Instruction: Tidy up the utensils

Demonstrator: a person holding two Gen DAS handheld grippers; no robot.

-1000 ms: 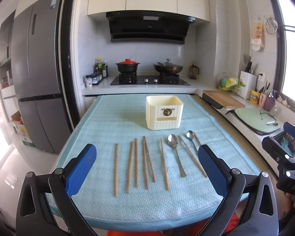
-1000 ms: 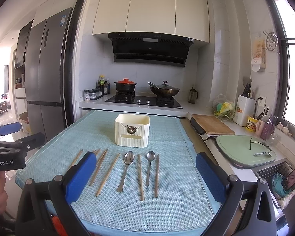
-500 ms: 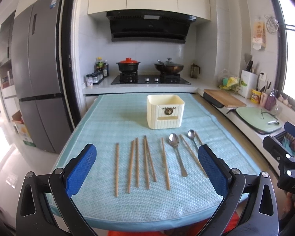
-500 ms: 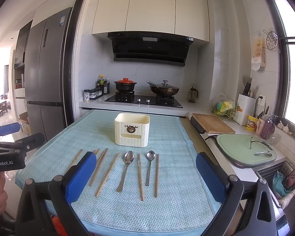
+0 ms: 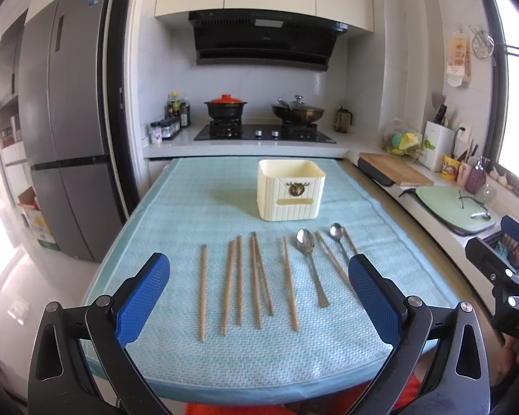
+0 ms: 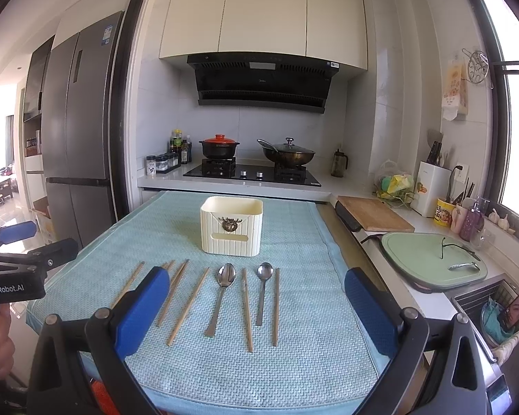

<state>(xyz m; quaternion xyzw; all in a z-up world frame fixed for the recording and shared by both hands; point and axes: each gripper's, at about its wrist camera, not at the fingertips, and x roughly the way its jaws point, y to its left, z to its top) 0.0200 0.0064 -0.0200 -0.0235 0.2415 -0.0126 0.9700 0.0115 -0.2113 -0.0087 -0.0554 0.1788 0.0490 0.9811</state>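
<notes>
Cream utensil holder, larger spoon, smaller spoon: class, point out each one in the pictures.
Cream utensil holder (image 6: pixel 231 238): right wrist view, on its ribbed front wall.
Larger spoon (image 6: pixel 226 275): right wrist view, on its bowl.
Smaller spoon (image 5: pixel 336 232): left wrist view, on its bowl.

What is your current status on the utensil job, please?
Left tongs and right tongs open, empty. Wooden chopsticks and steel spoons flat on teal mat; cream ribbed holder empty. Nothing blocking.

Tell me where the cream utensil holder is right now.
In both wrist views the cream utensil holder stands upright on the blue table mat, beyond the row of chopsticks and spoons, nearer the stove end.
</notes>
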